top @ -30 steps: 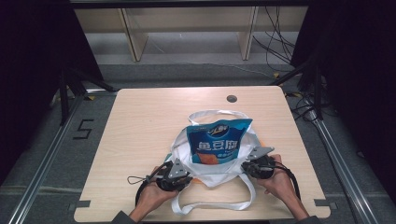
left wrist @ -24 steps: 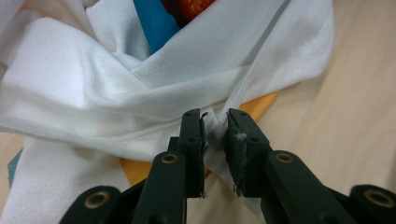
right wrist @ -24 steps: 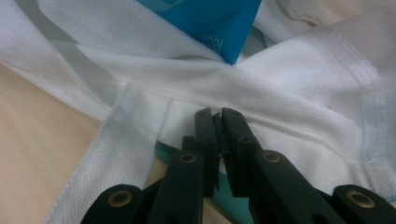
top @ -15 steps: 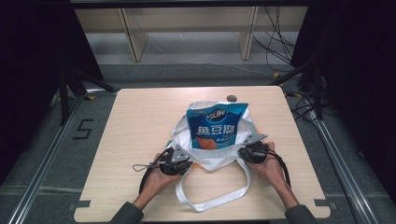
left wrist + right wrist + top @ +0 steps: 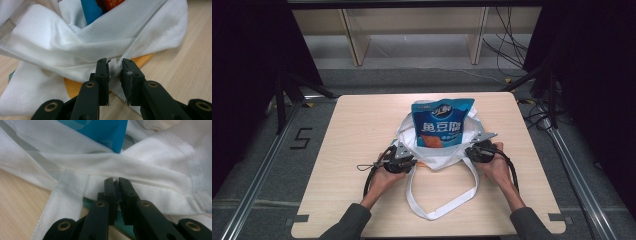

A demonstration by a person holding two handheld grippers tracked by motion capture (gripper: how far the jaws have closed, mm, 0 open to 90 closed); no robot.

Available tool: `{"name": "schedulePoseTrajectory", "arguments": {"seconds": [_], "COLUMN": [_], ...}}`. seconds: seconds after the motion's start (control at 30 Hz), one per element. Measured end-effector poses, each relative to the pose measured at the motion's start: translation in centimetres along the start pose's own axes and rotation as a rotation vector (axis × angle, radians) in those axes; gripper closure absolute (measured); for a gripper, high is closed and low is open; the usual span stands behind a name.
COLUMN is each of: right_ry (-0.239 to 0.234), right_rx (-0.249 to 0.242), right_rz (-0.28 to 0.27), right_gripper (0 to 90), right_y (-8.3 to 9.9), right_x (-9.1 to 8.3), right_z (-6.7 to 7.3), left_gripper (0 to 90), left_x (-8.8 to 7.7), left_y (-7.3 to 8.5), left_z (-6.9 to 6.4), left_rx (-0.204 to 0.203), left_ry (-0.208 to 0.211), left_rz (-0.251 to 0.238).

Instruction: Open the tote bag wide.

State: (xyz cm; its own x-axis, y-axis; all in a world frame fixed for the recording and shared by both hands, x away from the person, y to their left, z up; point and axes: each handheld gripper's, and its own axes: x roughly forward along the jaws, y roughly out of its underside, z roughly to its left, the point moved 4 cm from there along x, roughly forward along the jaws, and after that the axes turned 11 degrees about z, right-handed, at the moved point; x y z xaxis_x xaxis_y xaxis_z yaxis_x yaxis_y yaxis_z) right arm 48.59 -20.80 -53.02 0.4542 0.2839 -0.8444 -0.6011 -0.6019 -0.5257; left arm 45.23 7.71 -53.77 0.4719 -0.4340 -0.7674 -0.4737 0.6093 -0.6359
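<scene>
- White tote bag (image 5: 439, 150) lies mid-counter (image 5: 362, 130), its strap loop toward the person.
- Blue snack pouch (image 5: 441, 122) rests on the bag; white Chinese lettering, "200g" visible in the right gripper view.
- Left gripper (image 5: 115, 72): fingers narrowed, pinching the bag's fabric.
- Right gripper (image 5: 117, 185): fingers nearly closed at the bag's hem; whether they hold it is unclear.

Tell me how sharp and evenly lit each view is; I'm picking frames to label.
High view: soft overall, table evenly lit, surroundings nearly black, print on the blue pouch readable. Left gripper view: the white bag weave is sharp near the left gripper, no glare. Right gripper view: bag seam sharp by the right gripper, far cloth blurred, pouch corner dim.
</scene>
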Motion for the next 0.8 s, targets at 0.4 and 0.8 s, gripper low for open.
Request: {"name": "schedulePoseTrajectory", "arguments": {"seconds": [0.4, 0.8], "right_ry": [-0.040, -0.083], "right_rx": [0.087, 0.162], "right_rz": [-0.038, -0.133], "right_gripper": [64.2, 49.4], "right_y": [0.6, 0.7], "right_x": [-1.2, -4.8], "right_z": [-0.4, 0.1], "left_gripper": [54.9, 43.2], "left_x": [-1.6, -4.4], "left_y": [-0.3, 0.1], "left_z": [-0.6, -0.8], "left_rx": [-0.029, -0.072], "left_ry": [0.007, 0.053], "left_rz": [-0.038, -0.089]}}
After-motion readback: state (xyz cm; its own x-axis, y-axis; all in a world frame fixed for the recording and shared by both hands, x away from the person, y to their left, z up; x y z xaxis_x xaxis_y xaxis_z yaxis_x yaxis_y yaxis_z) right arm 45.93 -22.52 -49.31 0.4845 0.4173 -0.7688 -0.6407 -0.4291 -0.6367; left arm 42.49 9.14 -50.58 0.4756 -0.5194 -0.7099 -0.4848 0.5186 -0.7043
